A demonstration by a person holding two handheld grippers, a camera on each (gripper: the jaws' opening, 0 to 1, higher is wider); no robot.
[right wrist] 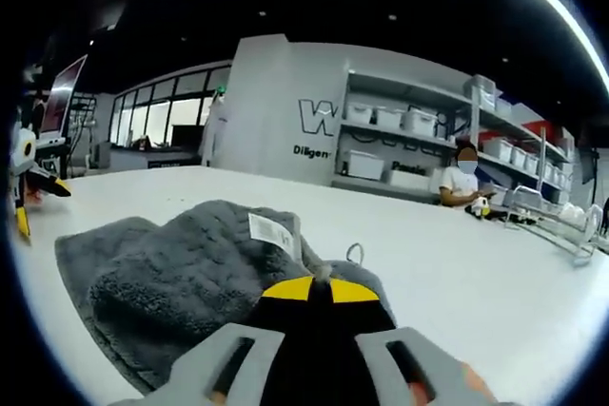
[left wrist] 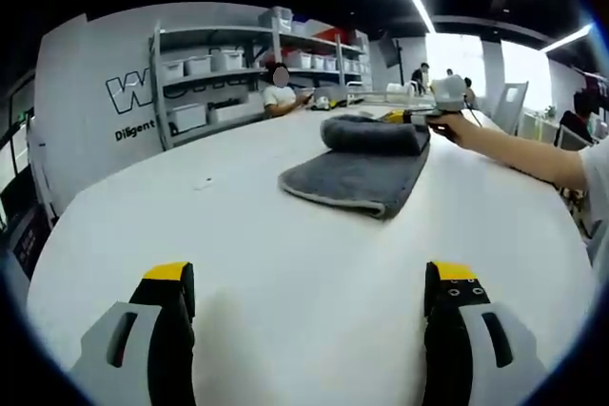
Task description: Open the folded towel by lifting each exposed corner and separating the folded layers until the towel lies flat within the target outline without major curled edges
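Observation:
A grey towel (left wrist: 362,164) lies folded on the white table (left wrist: 238,235), its far layer bunched into a thick roll. My left gripper (left wrist: 311,282) hovers open over bare table, well short of the towel's near edge. A hand (left wrist: 447,127) holds my right gripper (left wrist: 419,117) at the towel's far end. In the right gripper view, that gripper (right wrist: 321,289) has its yellow-tipped jaws pressed together on the towel (right wrist: 181,273) at its near edge. A white label (right wrist: 273,232) and a small hanging loop (right wrist: 354,254) show on the top layer. The left gripper (right wrist: 24,183) shows at the left edge.
A wire rack (right wrist: 547,216) stands on the table's far side. Behind it a person (right wrist: 463,187) sits before shelves of white bins (left wrist: 205,83). The holder's bare forearm (left wrist: 533,159) reaches in from the right. Bare tabletop surrounds the towel.

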